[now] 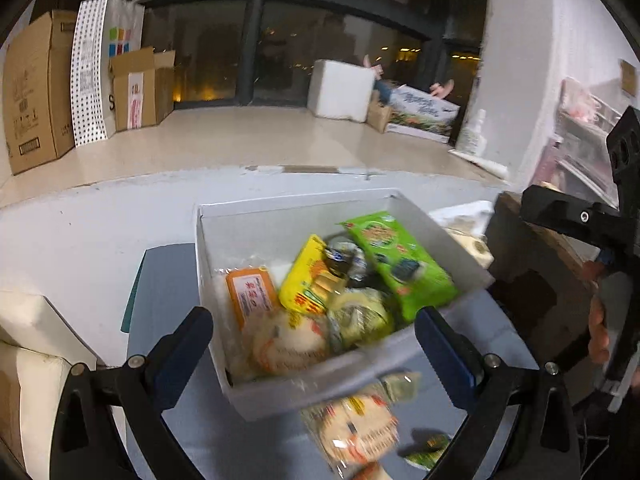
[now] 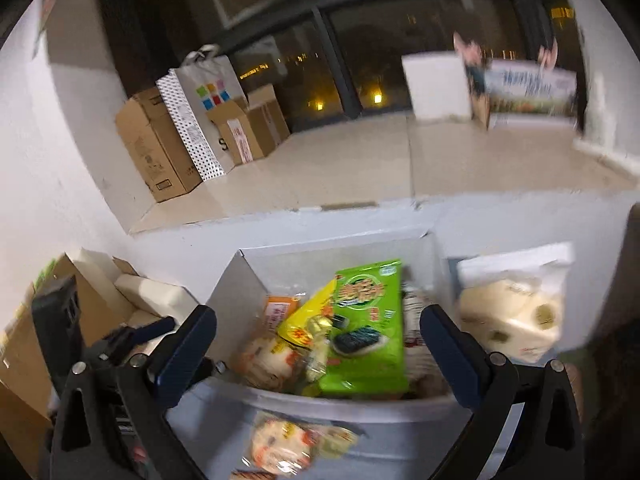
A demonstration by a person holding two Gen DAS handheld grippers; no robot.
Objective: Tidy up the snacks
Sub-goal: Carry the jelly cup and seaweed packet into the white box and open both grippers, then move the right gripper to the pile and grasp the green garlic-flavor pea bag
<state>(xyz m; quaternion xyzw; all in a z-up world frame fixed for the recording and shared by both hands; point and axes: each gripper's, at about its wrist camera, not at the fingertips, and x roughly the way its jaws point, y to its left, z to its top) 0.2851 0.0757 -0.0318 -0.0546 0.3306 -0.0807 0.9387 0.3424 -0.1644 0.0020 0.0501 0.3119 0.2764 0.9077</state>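
A white box stands on a pale table and holds several snack packs: a green seaweed pack, a yellow pack, an orange pack and a round rice-cracker pack. Another rice-cracker pack lies on the table in front of the box. My left gripper is open, its fingers astride the box's near wall. My right gripper is open too, with nothing held. The right gripper also shows at the right edge of the left wrist view.
A bag of pale rolls sits right of the box. A small green packet lies near the front. Cardboard boxes and a white bag stand on the floor beyond. A white foam box is farther back.
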